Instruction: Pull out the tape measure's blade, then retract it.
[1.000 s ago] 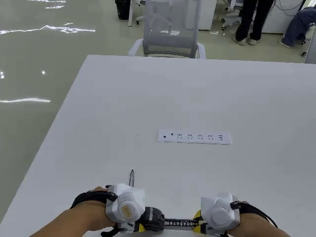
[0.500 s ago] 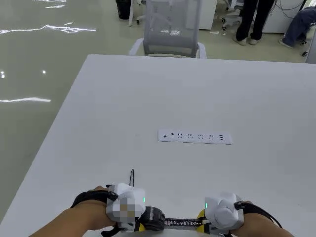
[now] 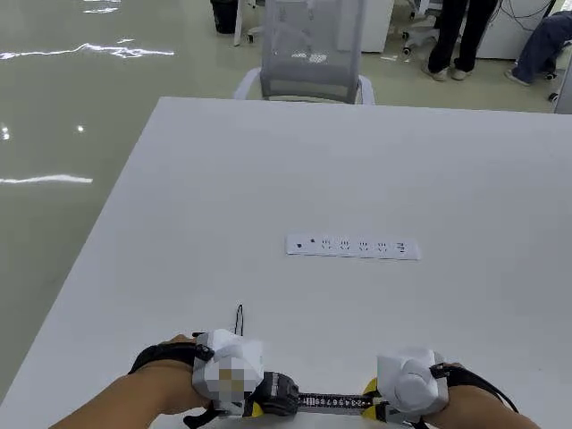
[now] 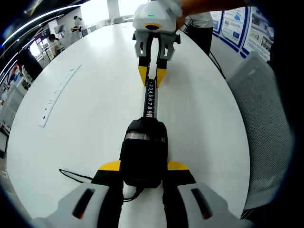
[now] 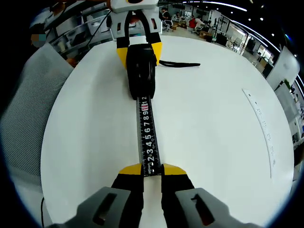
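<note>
1. White rectangular workbench top [image 3: 268, 179]: bare and matte. It carries every item below except the chair.

2. Grey mesh-backed office chair [image 3: 313, 54]: stands at the far edge of the bench, well apart from the work.

3. White multi-socket power strip [image 3: 352, 248]: lies flat mid-bench, away from both tools and out of the pull line.

4. Left gripper [image 4: 144, 167], yellow-tipped: its jaws are clamped on either flank of the tape measure's body at the near edge of the bench.

5. Right gripper [image 5: 152, 170], yellow-tipped: its jaws are pressed together on the free end of the blade, pinching it from both sides.

6. Black, blocky plastic tape measure case [image 4: 143, 152]: sits low on the bench inside the left jaws, its mouth facing the right gripper.

7. Narrow black steel blade with white numerals [image 5: 146, 135]: a short length is drawn out, running straight and flat between the two grippers.

8. Thin black wrist cord [image 5: 179, 63]: trails loose on the bench behind the case.

Handling note (judgement): the extension looks to be in its early part.
- Draw the right gripper away in line with the case mouth, so the blade neither twists nor buckles.
- Hold the case low and steady.
- For the return, walk the pinched end back under control rather than releasing it to snap.
</note>
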Demonstrator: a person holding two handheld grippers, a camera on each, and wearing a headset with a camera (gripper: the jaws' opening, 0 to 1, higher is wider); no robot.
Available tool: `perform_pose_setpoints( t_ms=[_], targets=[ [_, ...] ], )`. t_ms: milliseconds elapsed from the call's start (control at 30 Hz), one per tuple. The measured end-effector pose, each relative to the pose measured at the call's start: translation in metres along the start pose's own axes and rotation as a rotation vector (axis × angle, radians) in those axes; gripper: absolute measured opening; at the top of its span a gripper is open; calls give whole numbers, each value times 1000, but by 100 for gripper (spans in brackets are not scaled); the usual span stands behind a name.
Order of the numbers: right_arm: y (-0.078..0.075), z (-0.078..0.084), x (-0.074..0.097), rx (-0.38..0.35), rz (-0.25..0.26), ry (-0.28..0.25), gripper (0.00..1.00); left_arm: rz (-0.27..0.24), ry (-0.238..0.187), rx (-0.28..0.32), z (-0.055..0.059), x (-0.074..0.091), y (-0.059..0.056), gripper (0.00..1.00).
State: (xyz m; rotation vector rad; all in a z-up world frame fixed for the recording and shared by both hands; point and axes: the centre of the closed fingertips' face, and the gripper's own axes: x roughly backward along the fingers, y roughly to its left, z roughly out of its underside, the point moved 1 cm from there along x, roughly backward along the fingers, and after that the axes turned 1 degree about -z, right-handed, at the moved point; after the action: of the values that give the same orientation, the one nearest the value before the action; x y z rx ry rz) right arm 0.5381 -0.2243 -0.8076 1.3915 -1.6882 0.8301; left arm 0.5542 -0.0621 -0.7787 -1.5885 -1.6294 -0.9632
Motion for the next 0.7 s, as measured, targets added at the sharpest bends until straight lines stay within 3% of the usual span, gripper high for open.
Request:
perform_pose_setpoints(
  t_ms=[700],
  targets=[
    [-3,12,7,-7,8,24,12,-1,-1,5,0,0,0,27]
  ],
)
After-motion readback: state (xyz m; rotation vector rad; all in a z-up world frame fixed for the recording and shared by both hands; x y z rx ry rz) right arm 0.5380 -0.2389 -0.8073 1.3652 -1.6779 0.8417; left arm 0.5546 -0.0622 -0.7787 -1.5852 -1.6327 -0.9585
